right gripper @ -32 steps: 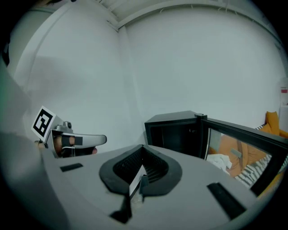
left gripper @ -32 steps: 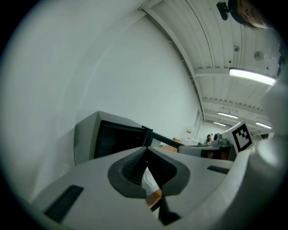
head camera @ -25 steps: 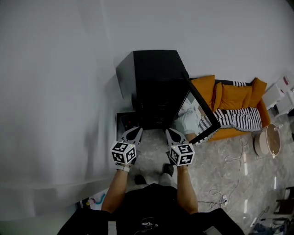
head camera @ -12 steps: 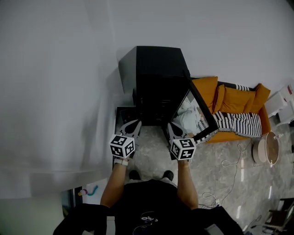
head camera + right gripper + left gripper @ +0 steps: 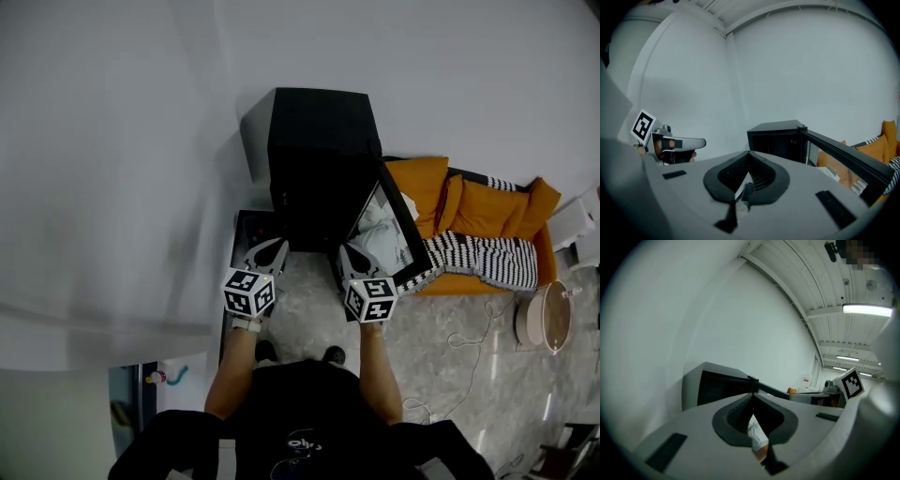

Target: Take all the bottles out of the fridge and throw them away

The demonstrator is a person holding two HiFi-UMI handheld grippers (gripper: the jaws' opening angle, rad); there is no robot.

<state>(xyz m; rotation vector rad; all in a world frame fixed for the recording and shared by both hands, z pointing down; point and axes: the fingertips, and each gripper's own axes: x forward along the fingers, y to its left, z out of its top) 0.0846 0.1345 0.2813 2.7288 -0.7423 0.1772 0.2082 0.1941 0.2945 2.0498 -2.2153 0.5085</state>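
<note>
Black fridge (image 5: 319, 141) stands open, its door (image 5: 398, 225) swung out just beside the right gripper (image 5: 347, 253); the left gripper (image 5: 275, 247) hangs near the opening. Both pairs of jaws are together and empty. No bottle shows in the dark interior, so reaching in blind with jaws unopened could topple one or clip the door.

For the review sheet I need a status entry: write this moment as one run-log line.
phase: facing fridge | door: open | left gripper: shut, empty | right gripper: shut, empty | bottles: none visible
</note>
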